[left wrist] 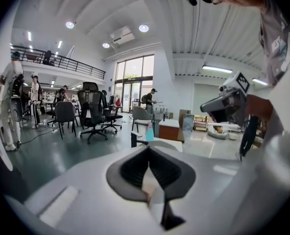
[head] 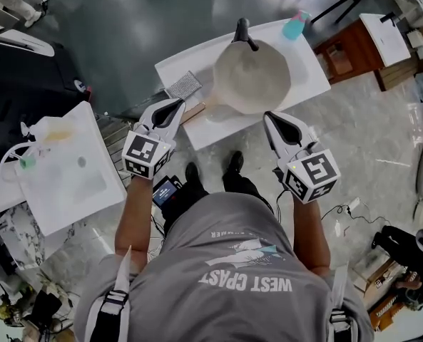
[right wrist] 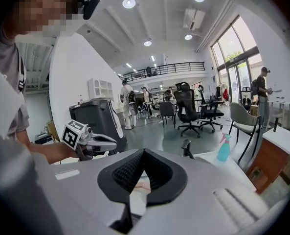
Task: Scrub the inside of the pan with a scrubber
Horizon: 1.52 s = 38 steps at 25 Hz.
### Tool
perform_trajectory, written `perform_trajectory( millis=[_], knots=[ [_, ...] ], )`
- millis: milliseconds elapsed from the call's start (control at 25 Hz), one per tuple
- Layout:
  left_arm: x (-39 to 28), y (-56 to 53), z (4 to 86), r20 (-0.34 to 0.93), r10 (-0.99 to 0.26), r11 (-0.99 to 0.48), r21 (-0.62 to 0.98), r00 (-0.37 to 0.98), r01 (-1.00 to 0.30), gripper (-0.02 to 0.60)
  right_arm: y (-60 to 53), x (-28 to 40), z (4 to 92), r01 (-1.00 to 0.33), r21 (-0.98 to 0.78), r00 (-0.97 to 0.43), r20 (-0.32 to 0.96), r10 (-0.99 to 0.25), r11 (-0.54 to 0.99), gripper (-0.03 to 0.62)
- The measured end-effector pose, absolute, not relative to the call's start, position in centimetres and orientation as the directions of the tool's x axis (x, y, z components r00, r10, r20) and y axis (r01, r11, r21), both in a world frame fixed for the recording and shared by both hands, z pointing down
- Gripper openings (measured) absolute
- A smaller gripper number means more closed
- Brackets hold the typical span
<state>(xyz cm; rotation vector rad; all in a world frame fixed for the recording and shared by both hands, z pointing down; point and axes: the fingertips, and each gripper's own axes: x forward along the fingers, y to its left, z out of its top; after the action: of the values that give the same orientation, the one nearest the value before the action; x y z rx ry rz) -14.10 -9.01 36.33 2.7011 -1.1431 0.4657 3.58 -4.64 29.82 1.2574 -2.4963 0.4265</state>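
White table (head: 305, 57): bearing the round cream pan (head: 252, 78), its black handle pointing away.
Left gripper (head: 177, 104): hovering clenched, empty, forearm reaching forward.
Right gripper (head: 270, 115): hovering pinched together, empty, near the pan's rim.
Scrubber (head: 185, 86): lying left of the pan, mesh-headed.

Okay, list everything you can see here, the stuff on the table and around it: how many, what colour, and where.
table: one, white, in front of the person
pan: one, pale inside with a black handle, middle of the table
scrubber: one, metal mesh head on a wooden handle, on the table left of the pan
spray bottle: one, teal, far right end of the table
cabinet: one, brown, right of the table
side table: one, white, at the left
office chairs: several, dark, on the floor beyond
left tool: one, white with black jaws, shut, empty, near the scrubber's handle
right tool: one, same colours, shut, empty, near the pan's near rim
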Motion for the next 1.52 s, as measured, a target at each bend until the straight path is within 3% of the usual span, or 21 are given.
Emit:
perform_trajectory(
  millis=[1520],
  knots=[
    [-15.3,-14.8,53.9,0.623,-0.529,-0.665,0.119,0.577,-0.738,0.003,-6.8,2.4,40.2,-0.759,-0.213,-0.608,0.569,-0.553,0.616,0.002]
  ],
)
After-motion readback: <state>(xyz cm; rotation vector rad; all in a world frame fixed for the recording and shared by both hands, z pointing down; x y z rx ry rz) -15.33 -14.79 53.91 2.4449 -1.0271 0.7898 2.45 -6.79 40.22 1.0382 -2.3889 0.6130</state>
